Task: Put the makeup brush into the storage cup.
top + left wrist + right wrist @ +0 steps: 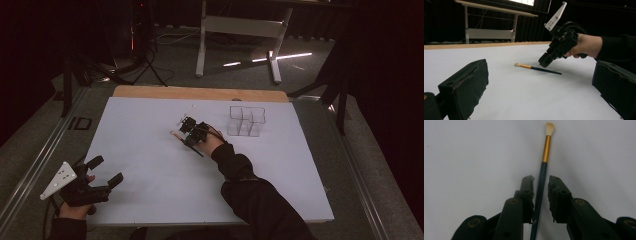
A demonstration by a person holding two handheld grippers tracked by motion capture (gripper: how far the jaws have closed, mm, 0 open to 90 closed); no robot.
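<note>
Paintbrush (541,182) flat on white table (150,165), handle between right tongs (541,192), narrowly apart, one pad touching, left tongs (536,85) wide apart, empty.

Dim room, evenly lit white sheet (150,150), slightly soft focus.

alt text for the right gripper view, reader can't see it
A thin paintbrush with a dark handle, gold ferrule and pale bristles lies on a white table, its handle running between the right gripper's two black jaws. The jaws stand close on either side, a small gap showing by the right one.
</note>
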